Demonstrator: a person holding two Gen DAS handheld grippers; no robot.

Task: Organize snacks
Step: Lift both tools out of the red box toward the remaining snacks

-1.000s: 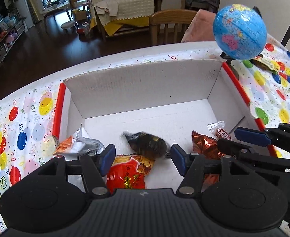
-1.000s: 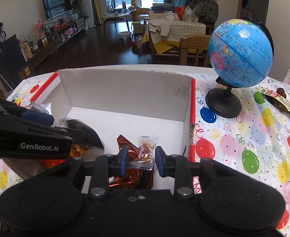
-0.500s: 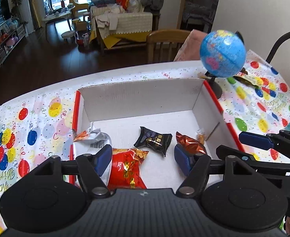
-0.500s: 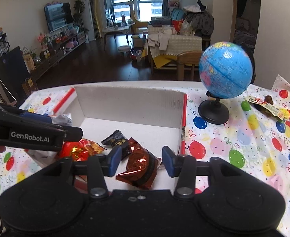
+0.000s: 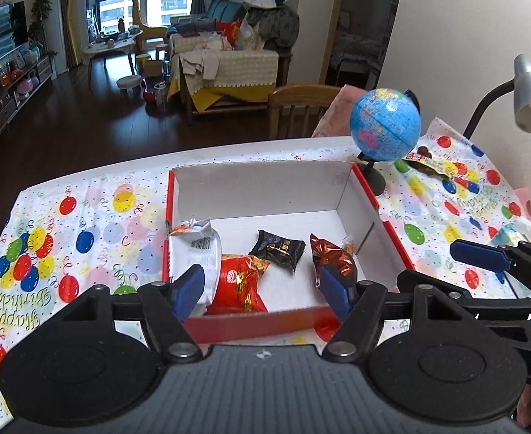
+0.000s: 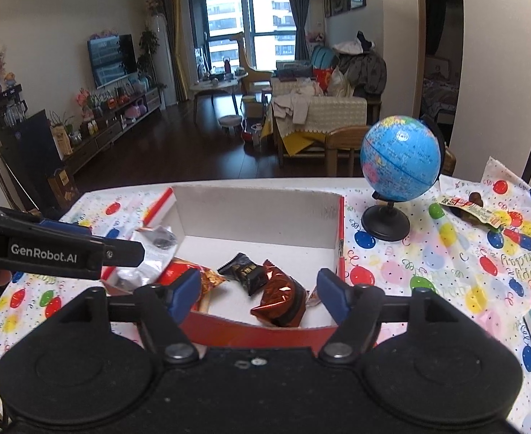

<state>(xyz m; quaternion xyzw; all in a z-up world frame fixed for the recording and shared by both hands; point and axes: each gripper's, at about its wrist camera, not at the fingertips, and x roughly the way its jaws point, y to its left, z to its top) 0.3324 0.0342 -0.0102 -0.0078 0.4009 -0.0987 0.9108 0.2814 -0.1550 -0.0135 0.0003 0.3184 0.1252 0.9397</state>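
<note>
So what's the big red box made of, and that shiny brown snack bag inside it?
The box looks like cardboard: glossy red outside, matte white inside, with thin folded walls and a creased corner flap. The shiny brown snack bag looks like metallic foil or foil-coated plastic, since it is crinkled and throws bright coppery glints. Which of the two cannot be told from here.

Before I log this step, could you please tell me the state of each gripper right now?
Left gripper: open, holding nothing.
Right gripper: open, its jaws have just been opening; nothing held, the copper packet lies in the box.
</note>
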